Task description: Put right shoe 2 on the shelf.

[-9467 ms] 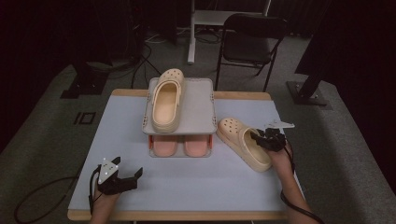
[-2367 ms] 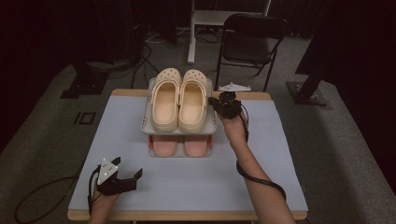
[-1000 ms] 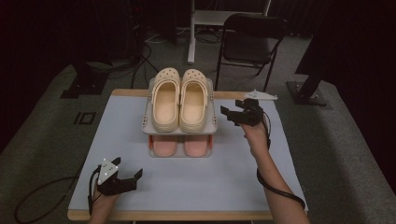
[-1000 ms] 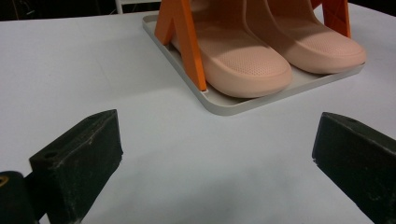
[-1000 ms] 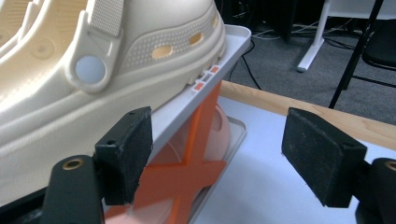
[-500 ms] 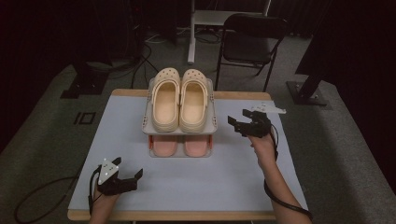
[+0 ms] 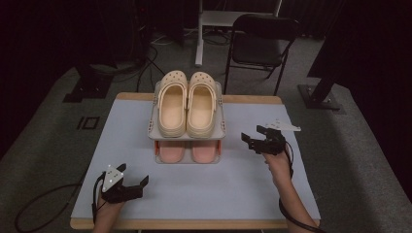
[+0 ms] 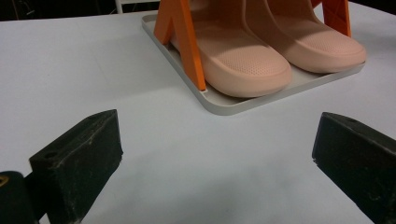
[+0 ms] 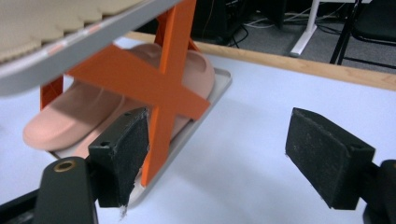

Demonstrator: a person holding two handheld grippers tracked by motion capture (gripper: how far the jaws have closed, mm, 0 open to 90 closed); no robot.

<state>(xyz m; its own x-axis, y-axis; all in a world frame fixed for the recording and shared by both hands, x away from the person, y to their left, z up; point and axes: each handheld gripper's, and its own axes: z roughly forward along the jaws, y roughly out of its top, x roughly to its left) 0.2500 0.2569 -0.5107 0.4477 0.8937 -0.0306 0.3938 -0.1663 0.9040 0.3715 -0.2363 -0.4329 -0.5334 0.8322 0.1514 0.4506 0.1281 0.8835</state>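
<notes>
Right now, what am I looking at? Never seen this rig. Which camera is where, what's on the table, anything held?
No robot here: a person holds a two-jaw claw in each hand. The high view looks down from above the person's side of the table. The left claw sits near the front left corner, the right claw to the right of the rack.

The other two pictures come from cameras riding on the claws, looking out along their black jaws.

The rack has two shelves joined by orange supports. A beige pair of clogs sits on the top shelf, a pink pair on the bottom one.

Both claws are open, with nothing between the jaws. Nothing is held.
</notes>
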